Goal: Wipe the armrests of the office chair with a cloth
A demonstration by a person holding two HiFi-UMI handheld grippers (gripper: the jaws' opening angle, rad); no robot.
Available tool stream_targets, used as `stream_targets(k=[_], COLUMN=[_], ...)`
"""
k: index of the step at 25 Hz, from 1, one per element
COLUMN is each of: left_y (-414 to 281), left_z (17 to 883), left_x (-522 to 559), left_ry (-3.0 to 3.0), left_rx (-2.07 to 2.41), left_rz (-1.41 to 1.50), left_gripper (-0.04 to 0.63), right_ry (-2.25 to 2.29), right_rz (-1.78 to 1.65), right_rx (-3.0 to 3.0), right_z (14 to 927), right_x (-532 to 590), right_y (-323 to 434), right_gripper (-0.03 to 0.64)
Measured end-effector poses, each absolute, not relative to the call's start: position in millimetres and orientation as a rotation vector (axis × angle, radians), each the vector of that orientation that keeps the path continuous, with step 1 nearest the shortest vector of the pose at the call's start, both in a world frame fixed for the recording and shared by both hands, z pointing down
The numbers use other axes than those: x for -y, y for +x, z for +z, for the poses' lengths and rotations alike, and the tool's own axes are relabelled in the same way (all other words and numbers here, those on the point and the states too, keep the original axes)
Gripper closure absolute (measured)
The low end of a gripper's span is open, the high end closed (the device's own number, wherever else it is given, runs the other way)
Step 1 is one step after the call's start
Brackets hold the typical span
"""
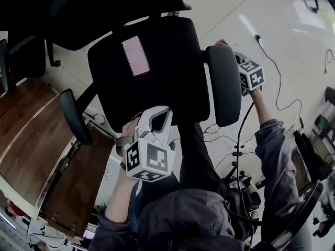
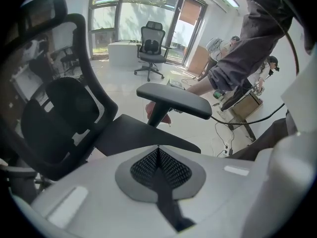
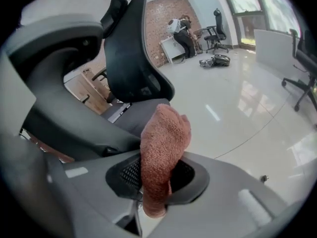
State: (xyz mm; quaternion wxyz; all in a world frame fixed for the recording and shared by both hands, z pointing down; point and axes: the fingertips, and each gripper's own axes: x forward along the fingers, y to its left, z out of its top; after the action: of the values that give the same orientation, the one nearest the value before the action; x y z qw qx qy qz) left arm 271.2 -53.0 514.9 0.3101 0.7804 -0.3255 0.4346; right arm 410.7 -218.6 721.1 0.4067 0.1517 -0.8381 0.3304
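We find the right tongs [image 3: 156, 182] clamped on the cloth [image 3: 163, 138], with the armrest [image 3: 69, 118] just left of them. We judge the cloth soft and limp, best pinched at a bunched fold. The left tongs [image 2: 158, 170] are pressed together, empty.

two grippers, both closed

left gripper [image 2: 158, 152] sits close to the body on a raised forearm [image 1: 121, 197], jaws pressed together with nothing between them. right gripper [image 3: 156, 178] reaches forward on a sleeved arm [image 1: 272, 145], jaws clamped on the cloth [image 3: 166, 133].
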Motion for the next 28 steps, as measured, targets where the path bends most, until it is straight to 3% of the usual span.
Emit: stream_targets(k=[11,24,28], left_y=[278,264,255], left_z=[490,510,521], left_x=[58,43,37], left_ry=[2.108,2.037,2.002], left_rx=[0.858,0.871,0.872], left_rz=[1.129,1.131,1.148], left_gripper=[0.580,0.580,0.580], right_ry=[0.316,0.393,0.373], right_rz=[0.865,0.929,0.934], right_rx=[2.299,2.071,2.062], right_z=[588,746,758], right_x=[209,228,228], right_y=[431,422,403], right_gripper=[0.531,0.531,0.531])
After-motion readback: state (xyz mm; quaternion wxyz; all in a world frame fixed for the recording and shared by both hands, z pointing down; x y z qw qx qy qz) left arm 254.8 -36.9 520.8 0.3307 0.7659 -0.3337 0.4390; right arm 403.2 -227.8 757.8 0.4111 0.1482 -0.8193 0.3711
